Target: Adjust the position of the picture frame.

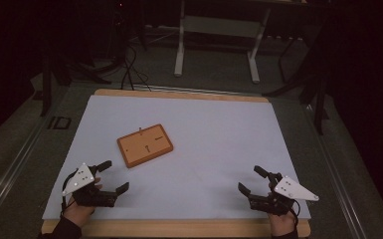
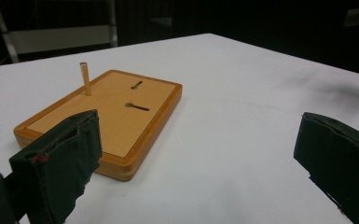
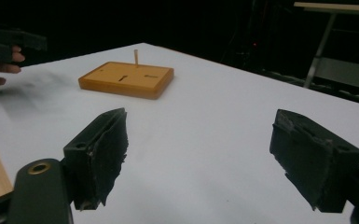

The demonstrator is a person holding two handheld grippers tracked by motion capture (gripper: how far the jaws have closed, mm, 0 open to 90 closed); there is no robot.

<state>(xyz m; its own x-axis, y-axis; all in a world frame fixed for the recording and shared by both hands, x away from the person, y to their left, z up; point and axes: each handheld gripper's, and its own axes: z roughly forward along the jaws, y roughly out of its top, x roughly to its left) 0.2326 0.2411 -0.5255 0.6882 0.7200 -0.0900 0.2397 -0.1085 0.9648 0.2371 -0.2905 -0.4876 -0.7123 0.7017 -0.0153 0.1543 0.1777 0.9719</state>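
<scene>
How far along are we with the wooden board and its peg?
One peg already stands upright near the edge of the wooden board. Nothing is in hand: the left gripper and the right gripper are both open and empty, apart from the board. Two dark slots in the board are unfilled, so any work there is left.

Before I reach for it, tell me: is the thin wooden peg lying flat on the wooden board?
No: in the left gripper view the thin wooden peg stands upright near the far edge of the flat wooden board.
</scene>
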